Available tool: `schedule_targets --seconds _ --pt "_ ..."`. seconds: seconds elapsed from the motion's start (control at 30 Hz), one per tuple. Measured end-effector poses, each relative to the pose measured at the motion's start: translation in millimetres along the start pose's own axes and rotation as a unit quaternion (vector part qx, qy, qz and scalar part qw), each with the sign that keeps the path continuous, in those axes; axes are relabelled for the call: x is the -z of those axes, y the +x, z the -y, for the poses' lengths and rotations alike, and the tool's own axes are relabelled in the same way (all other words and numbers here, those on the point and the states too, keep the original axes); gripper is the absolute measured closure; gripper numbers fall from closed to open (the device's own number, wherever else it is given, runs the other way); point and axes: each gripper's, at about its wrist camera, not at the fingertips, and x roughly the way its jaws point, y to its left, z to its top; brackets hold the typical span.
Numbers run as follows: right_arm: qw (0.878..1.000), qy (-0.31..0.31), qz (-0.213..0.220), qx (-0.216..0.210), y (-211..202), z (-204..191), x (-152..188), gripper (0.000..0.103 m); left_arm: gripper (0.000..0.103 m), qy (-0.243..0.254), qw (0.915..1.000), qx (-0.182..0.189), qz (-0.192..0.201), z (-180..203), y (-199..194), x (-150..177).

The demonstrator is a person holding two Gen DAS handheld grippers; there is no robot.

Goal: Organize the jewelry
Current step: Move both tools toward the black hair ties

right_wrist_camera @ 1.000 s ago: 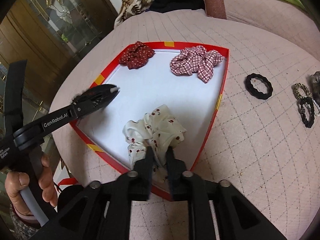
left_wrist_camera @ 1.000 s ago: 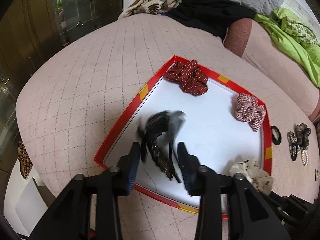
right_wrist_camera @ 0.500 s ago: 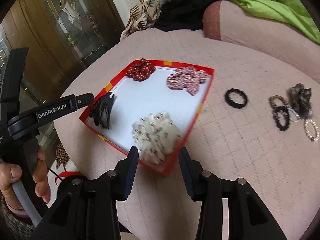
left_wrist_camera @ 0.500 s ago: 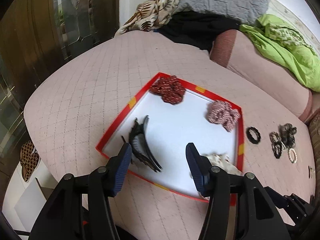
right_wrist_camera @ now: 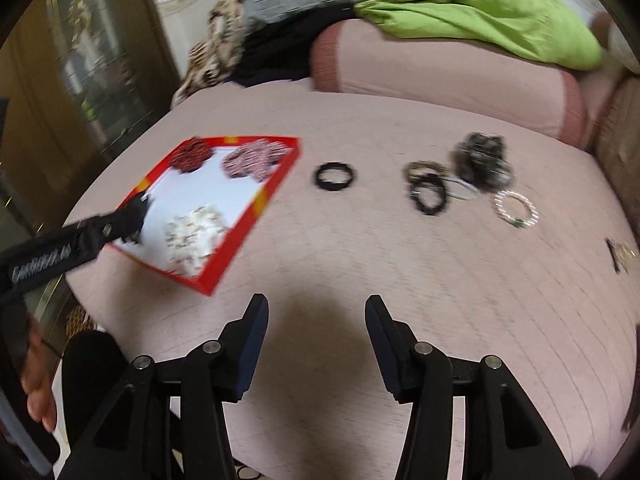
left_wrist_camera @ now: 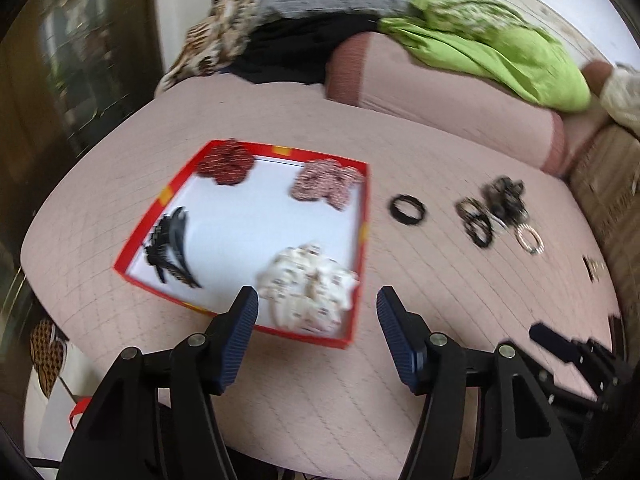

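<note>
A red-rimmed white tray (left_wrist_camera: 140,232) (right_wrist_camera: 236,248) lies on the pink quilted surface. In it are a black hair claw (left_wrist_camera: 170,246), a dark red scrunchie (left_wrist_camera: 226,162) (right_wrist_camera: 190,154), a checked scrunchie (left_wrist_camera: 326,184) (right_wrist_camera: 254,158) and a cream scrunchie (left_wrist_camera: 308,286) (right_wrist_camera: 194,236). Right of the tray lie a black hair tie (left_wrist_camera: 407,210) (right_wrist_camera: 334,176), several dark ties (left_wrist_camera: 478,224) (right_wrist_camera: 428,192), a dark scrunchie (right_wrist_camera: 480,158) and a pearl bracelet (left_wrist_camera: 530,240) (right_wrist_camera: 516,208). My left gripper (left_wrist_camera: 316,312) is open and empty above the tray's near edge. My right gripper (right_wrist_camera: 316,316) is open and empty over the bare quilt.
A pink bolster (right_wrist_camera: 440,64) with green cloth (left_wrist_camera: 492,52) and a patterned cloth (left_wrist_camera: 216,40) lies at the back. A small dark item (right_wrist_camera: 620,254) lies at the far right. The surface drops off at the left and near edges.
Both grippers have let go, opened wide and pulled back and to the right. The hair claw and the cream scrunchie now lie loose in the tray.
</note>
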Motion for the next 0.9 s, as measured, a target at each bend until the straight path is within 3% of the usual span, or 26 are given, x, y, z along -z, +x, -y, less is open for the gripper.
schedule_targets --seconds 0.3,0.9 --pt "0.998 0.063 0.019 0.016 -17 39 2 0.047 0.042 0.044 0.9990 0.004 -0.001 35 -9 10" --pt "0.996 0.087 0.018 0.024 -15 56 8 0.044 0.042 0.076 0.9971 -0.002 -0.009 56 -6 18"
